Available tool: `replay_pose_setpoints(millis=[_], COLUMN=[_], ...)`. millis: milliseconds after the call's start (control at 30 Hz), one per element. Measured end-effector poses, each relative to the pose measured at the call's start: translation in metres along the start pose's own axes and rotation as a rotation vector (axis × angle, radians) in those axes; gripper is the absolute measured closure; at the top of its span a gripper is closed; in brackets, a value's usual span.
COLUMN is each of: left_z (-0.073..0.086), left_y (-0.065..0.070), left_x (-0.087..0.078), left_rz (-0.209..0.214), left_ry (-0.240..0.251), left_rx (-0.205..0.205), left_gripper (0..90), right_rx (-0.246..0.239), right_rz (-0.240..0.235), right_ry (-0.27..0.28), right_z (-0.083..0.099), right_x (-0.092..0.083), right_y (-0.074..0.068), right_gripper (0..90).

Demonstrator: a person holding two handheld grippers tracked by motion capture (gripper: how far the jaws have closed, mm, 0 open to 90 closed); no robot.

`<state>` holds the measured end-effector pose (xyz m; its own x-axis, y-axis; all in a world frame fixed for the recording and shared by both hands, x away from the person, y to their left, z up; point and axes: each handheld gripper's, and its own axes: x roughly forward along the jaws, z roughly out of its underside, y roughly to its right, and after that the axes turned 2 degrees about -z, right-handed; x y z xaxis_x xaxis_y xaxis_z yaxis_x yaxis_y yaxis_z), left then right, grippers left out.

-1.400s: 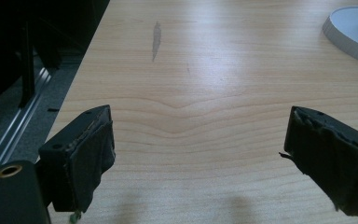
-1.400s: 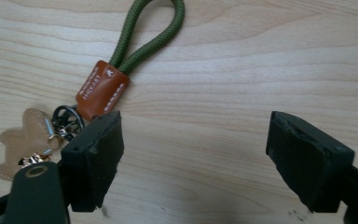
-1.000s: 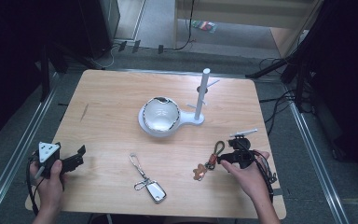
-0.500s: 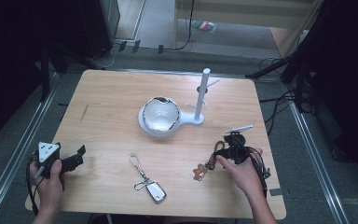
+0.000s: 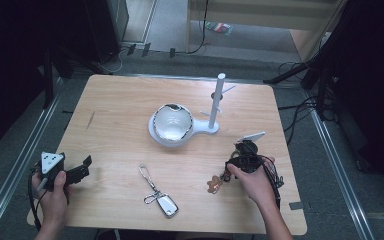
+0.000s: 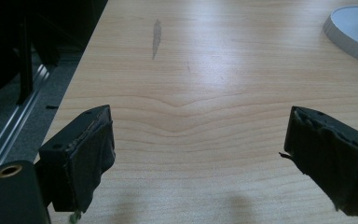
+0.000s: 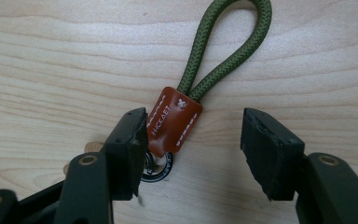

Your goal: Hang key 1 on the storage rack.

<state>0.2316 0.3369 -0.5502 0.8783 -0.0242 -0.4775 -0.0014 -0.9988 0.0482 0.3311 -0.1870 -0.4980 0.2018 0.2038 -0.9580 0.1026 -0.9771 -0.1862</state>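
We hold the right gripper (image 7: 193, 149) low over the keyring (image 7: 175, 122), near the table's (image 5: 130, 100) right edge toward its near right corner. Its jaws have just been closing and now straddle the brown leather tab; one jaw is against the tab's side, the other stands clear, so nothing is clenched yet. The keyring lies flat on the wood, its green cord loop (image 7: 228, 51) pointing away from the gripper and a metal ring under the tab.

Our left gripper (image 6: 200, 163) rests at the near left corner, jaws spread wide over bare wood.

A key fob (image 5: 166, 204) lies near the front edge at the middle. A bowl (image 5: 171, 124) and a white stand (image 5: 215, 107) sit mid-table.
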Motion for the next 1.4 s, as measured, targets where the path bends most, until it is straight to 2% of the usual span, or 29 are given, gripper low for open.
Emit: replay_pose_setpoints(millis=[333, 633, 900, 1000, 1267, 1400], left_z=[0.0, 0.0, 0.0, 0.0, 0.0, 0.0], left_y=[0.0, 0.0, 0.0, 0.0, 0.0, 0.0], left_x=[0.0, 0.0, 0.0, 0.0, 0.0, 0.001], left_rz=[0.001, 0.001, 0.0, 0.001, 0.002, 0.001], left_ry=[-0.003, -0.004, -0.005, -0.007, -0.007, -0.007], left_rx=[-0.001, -0.002, -0.002, -0.001, -0.003, -0.004], left_gripper=[8.8, 8.8, 8.8, 8.8, 8.8, 8.8], right_rx=[0.056, 0.08, 0.079, 0.067, -0.026, -0.039], right_rz=[-0.018, -0.051, -0.048, -0.057, -0.033, -0.039], right_ry=[-0.02, -0.051, -0.056, -0.05, -0.002, 0.025], right_z=[-0.004, -0.006, -0.007, -0.007, -0.001, 0.002], right_x=[0.006, 0.01, 0.012, 0.012, 0.011, 0.009], right_y=[-0.003, -0.005, -0.009, -0.009, -0.017, -0.017], right_gripper=[51.3, 58.3, 72.7, 75.3, 80.6, 80.9])
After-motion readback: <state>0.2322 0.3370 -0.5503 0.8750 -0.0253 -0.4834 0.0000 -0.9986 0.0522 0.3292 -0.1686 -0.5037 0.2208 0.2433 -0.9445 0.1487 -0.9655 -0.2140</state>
